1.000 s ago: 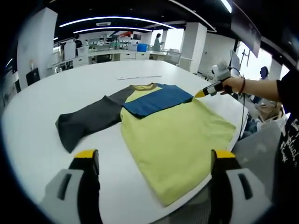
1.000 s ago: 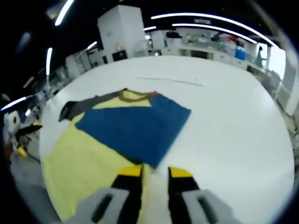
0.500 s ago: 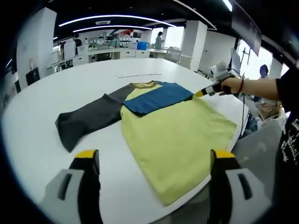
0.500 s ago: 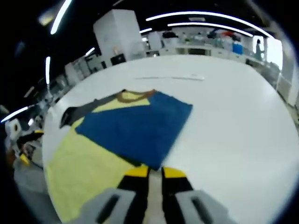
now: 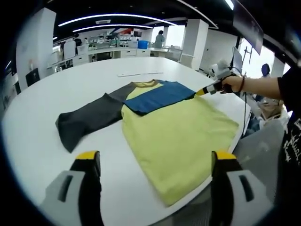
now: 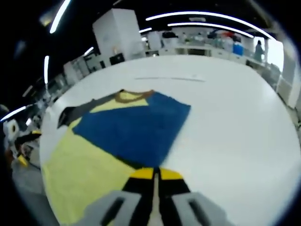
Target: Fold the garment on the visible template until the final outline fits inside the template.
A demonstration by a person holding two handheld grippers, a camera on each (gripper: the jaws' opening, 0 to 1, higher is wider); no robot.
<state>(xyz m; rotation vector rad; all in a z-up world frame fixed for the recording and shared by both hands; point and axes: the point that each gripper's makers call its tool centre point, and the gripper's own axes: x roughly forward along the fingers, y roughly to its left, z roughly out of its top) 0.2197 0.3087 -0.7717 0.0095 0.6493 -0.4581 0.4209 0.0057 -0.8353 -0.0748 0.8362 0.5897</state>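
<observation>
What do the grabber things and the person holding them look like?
Each hand-held gripper has grey jaws with yellow tips: the left hand-held gripper and the right hand-held gripper. The person wears a black top with white print and a dark wristband.

We see a large white table (image 5: pixel 42 113) with a rounded edge in an open-plan room. Long curved light strips (image 5: pixel 117 16) run across the dark ceiling. White square pillars (image 5: pixel 194 44) stand beyond the table's far edge, near benches (image 5: pixel 113 52) crowded with equipment, and bright windows (image 5: pixel 256 66) line one side.
</observation>
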